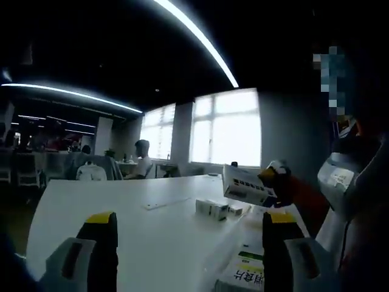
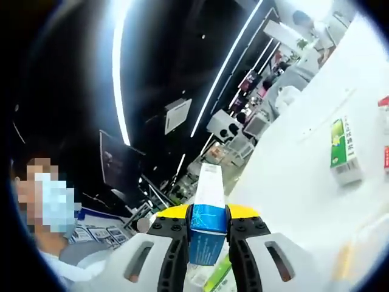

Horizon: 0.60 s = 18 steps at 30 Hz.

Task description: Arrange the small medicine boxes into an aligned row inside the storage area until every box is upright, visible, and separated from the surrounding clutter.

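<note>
While the right gripper (image 2: 208,234) clamped a white-and-blue medicine box (image 2: 206,225) between its yellow-tipped jaws, the box was held in the air, clear of the white table (image 2: 292,176); the left gripper view showed the same box (image 1: 248,186) carried above the far right part of the table (image 1: 152,231). The left gripper (image 1: 189,243) hung near the table with its jaws wide apart and nothing between them. A small cluster of boxes (image 1: 219,209) lay on the table below and just left of the carried one, and a green-and-white box (image 1: 246,274) lay flat near the left gripper's right jaw; the right gripper view showed a green-and-white box (image 2: 344,151) lying flat further out on the table. To do this step well, the carried box probably needed to be lowered squarely beside the cluster, turned so it stood on a narrow end with its printed face outward, and let go only once its base sat flat. The free left gripper could have steadied neighbouring boxes so they did not topple. Whether the cluster boxes were upright was too small to tell.
</note>
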Motion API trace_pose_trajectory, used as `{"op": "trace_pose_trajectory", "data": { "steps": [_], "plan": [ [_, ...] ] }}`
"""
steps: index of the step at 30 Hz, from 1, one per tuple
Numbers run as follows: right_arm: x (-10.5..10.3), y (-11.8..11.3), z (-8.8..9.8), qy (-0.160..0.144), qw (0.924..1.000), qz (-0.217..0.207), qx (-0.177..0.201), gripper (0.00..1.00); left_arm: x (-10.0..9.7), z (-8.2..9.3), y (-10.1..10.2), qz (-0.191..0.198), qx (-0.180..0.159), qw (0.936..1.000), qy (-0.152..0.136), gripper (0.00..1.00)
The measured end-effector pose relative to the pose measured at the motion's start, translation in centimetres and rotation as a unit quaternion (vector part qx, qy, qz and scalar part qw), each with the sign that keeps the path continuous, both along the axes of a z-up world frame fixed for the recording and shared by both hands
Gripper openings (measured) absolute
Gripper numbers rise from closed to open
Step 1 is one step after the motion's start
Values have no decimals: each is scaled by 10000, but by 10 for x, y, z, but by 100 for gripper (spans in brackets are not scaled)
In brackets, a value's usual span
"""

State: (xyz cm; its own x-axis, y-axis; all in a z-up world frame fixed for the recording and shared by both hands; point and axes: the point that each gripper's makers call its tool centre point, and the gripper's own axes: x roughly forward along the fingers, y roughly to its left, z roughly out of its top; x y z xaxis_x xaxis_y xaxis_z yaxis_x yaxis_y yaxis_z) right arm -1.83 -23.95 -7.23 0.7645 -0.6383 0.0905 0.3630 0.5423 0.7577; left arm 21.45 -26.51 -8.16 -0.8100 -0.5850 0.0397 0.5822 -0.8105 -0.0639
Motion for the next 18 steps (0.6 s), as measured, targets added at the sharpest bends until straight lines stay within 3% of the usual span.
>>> {"op": "trace_pose_trajectory", "data": {
  "steps": [18],
  "plan": [
    [-17,2,-12,-90,9997,-146,160,20,-2,1,0,41,14,9999,-99,99]
  ]
}}
